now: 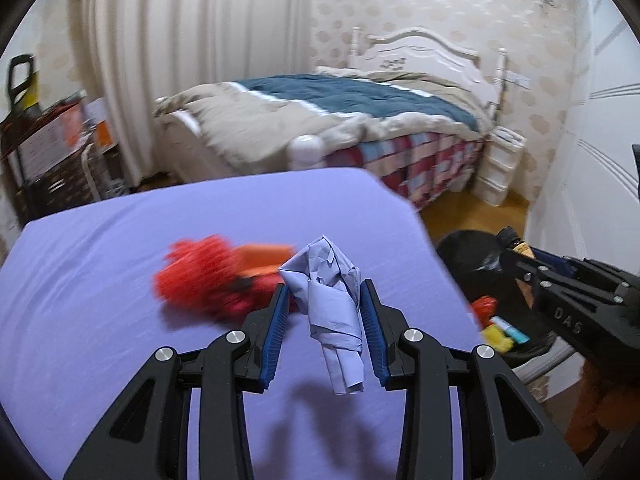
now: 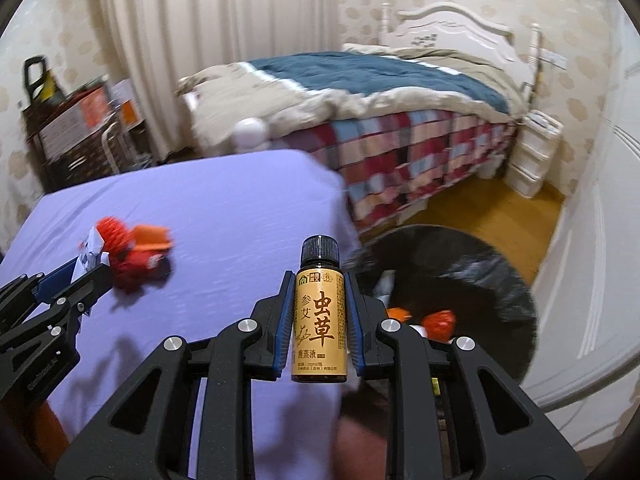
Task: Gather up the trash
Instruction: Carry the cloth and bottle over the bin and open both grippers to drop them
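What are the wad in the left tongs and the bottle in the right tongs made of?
Crumpled pale-blue wad: looks like matte paper, given its sharp creases and folds.
Small gold-labelled bottle: glossy printed label, ribbed black cap that looks plastic; whether the body is glass or plastic cannot be told.

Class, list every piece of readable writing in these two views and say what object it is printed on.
"参艾 虫草" and "20ml": label of the small bottle held in the right gripper.
"DAS": body of the right gripper.
The bottle's fine print and the boxes by the curtain: too small or blurred.
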A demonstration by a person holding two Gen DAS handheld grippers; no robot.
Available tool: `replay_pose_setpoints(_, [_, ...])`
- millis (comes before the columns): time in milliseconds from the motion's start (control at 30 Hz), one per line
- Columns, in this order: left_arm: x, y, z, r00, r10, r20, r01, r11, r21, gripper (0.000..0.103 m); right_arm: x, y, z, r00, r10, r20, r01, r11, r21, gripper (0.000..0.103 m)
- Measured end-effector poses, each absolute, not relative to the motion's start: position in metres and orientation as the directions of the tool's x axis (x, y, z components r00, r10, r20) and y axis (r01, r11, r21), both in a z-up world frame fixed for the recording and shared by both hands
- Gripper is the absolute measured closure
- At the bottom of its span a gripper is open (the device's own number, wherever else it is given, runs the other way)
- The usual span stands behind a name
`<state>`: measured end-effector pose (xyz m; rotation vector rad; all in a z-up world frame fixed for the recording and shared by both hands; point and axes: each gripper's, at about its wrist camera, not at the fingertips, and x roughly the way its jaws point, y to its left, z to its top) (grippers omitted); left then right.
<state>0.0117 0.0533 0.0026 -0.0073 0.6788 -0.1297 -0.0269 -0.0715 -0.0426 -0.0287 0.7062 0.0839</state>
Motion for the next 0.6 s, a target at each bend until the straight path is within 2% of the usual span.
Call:
replay_pose_setpoints(300, [0.052,-0.02,0.004,0.767,-0.189,-0.612,0.222,0.975,-0.024,0.066,-0.008,-0.137,-0.044,0.776,-0.048,-0.628,0.052,0.999,-0.013,0.08])
replay_pose_setpoints(600, [0.088,-0.072,-0.013,0.736,-0.202,-0.646,0.268,0.963,0.004,0.066,0.013,-0.181,-0.06,0.758,-0.09,-0.646,0.118,0.993,0.0,0.08])
